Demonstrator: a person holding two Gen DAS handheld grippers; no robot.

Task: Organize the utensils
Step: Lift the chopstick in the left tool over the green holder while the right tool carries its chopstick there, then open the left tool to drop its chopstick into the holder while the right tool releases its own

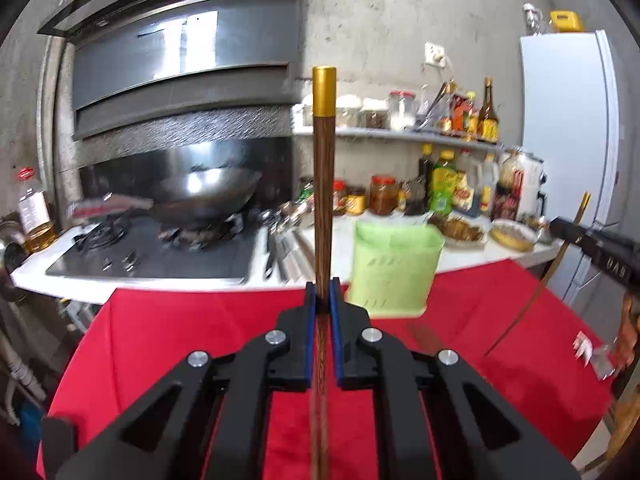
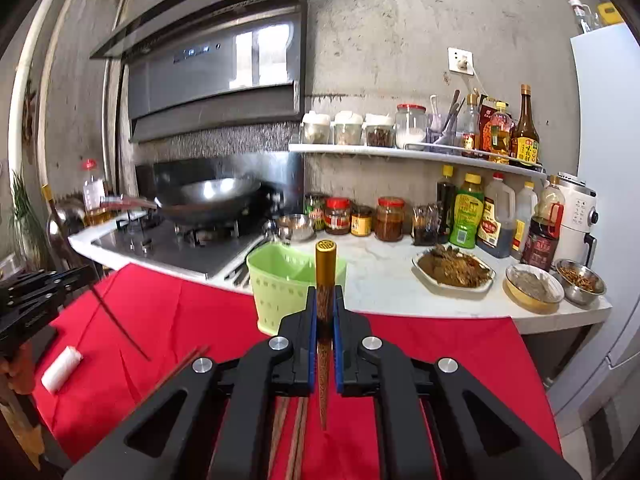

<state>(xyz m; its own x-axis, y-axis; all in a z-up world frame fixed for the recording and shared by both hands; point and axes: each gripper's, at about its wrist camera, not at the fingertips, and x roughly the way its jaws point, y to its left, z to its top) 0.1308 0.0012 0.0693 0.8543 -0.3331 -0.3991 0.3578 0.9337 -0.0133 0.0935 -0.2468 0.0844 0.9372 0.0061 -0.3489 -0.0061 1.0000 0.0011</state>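
My left gripper [image 1: 323,292] pinches one gold-capped chopstick [image 1: 324,160] upright; my right gripper [image 2: 323,300] clamps another [image 2: 326,280], cap forward; the green utensil basket [image 2: 280,280] sits ahead on the red cloth [image 2: 420,340], nearer my right.

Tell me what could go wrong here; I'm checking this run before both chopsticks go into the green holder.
1. Each gripper, left and right, pinches one chopstick at a single narrow spot, so it could pivot or slip.
2. The light green holder might tip if a chopstick catches its rim.
3. Loose chopsticks lie on the red cloth and could be knocked.
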